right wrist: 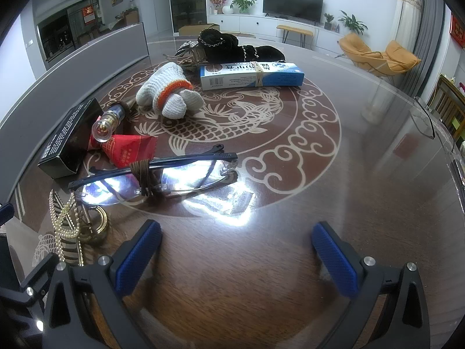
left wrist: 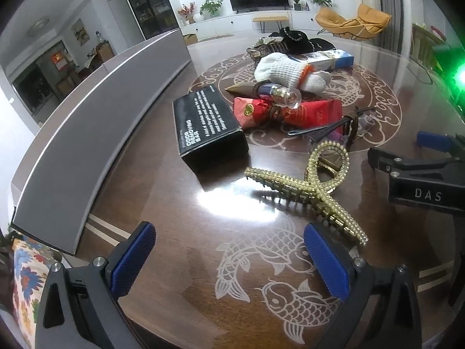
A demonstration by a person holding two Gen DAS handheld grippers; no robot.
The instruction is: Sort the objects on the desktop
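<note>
Right now I have my left gripper (left wrist: 229, 257) spread wide with nothing between its blue pads (left wrist: 132, 258), low over the dark wooden table (left wrist: 180, 203). My right gripper (right wrist: 237, 257) is just as wide and empty.

I'll take the gold hair claw (left wrist: 308, 187) as my landmark. It lies just ahead of my left gripper, its near tip close beside the right-hand pad, though I cannot tell whether they touch. Beyond it to the left sits the black box (left wrist: 207, 128). Straight beyond it lie the folded glasses (right wrist: 157, 174), bound with brown cord. Further back is the red packet (left wrist: 287, 112) with a small glass bottle (left wrist: 276, 94) resting on it, then the white knitted glove (right wrist: 168, 93), the blue and white carton (right wrist: 251, 74) and some black fabric (right wrist: 232, 45) at the far side.
</note>
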